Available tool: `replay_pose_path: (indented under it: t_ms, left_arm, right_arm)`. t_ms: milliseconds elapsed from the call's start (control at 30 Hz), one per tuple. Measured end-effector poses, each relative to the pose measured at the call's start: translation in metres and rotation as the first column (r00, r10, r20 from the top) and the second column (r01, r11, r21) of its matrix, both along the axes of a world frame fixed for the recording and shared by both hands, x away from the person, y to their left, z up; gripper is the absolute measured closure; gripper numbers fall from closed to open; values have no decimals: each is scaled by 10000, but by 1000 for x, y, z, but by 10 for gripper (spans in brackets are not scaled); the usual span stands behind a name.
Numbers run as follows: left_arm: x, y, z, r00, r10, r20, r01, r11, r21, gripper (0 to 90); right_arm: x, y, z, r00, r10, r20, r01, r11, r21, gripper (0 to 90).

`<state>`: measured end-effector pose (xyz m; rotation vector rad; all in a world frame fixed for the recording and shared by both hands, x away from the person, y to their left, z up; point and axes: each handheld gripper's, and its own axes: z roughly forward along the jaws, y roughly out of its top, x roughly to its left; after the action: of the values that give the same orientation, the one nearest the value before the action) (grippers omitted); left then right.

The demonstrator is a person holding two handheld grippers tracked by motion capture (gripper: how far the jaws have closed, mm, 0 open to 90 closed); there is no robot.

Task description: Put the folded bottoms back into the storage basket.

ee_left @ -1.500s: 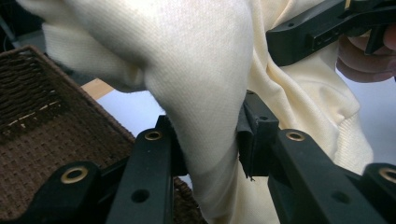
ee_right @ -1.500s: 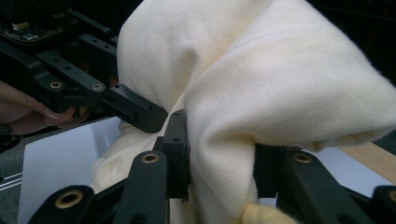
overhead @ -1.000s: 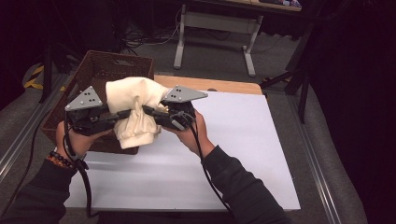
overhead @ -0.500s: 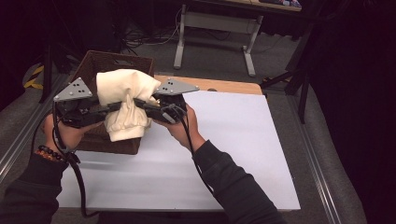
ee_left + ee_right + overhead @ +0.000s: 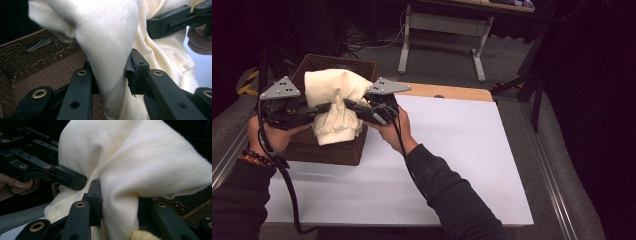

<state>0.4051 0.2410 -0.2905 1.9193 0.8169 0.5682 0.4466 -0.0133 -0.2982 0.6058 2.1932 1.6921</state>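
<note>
A cream folded cloth [image 5: 334, 102] hangs bunched between my two grippers above a brown wicker basket [image 5: 322, 145] at the table's left edge. My left gripper [image 5: 319, 109] is shut on the cloth from the left, its pads pinching a thick fold [image 5: 110, 70]. My right gripper [image 5: 347, 106] is shut on the cloth from the right, clamping another fold [image 5: 117, 202]. In the left gripper view the basket's woven inside [image 5: 37, 67] lies below the cloth. The other gripper's black arm [image 5: 45, 168] reaches in at the left of the right gripper view.
The white table top [image 5: 447, 150] stretches right of the basket, with a wooden strip [image 5: 447, 91] at its far edge. A grey desk frame [image 5: 442, 30] stands behind on the floor. Cables trail from both grippers.
Both grippers have carried the cloth leftward, from beside the basket's right rim to above the basket. The grip on the cloth is unchanged.
</note>
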Motion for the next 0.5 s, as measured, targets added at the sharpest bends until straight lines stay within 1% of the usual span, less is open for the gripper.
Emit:
replay_pose_path:
  t_ms: [67,100,167,300,433,500]
  left_arm:
    - [2,2,-1,9999,105,-60,-105,9999,24,691]
    - [4,4,-1,9999,148,-26,-147,9998,145,691]
    - [7,7,-2,9996,248,-108,-247,9997,92,691]
    - [14,14,-2,9991,389,-150,-387,9991,146,690]
    - [20,18,-3,9978,633,-219,-627,9976,296,688]
    - [25,20,-5,9969,722,-319,-709,9966,417,688]
  right_arm:
    - [4,4,-2,10000,20,-53,-20,10000,-3,658]
    - [6,5,-3,10000,10,-87,-10,10000,9,659]
    - [9,9,-5,9999,-24,-113,25,10000,47,658]
    - [17,17,-7,9998,-1,-215,3,9999,132,658]
    - [26,24,-11,9991,31,-428,-17,9995,319,658]
    - [31,28,-14,9987,-16,-501,29,9996,275,657]
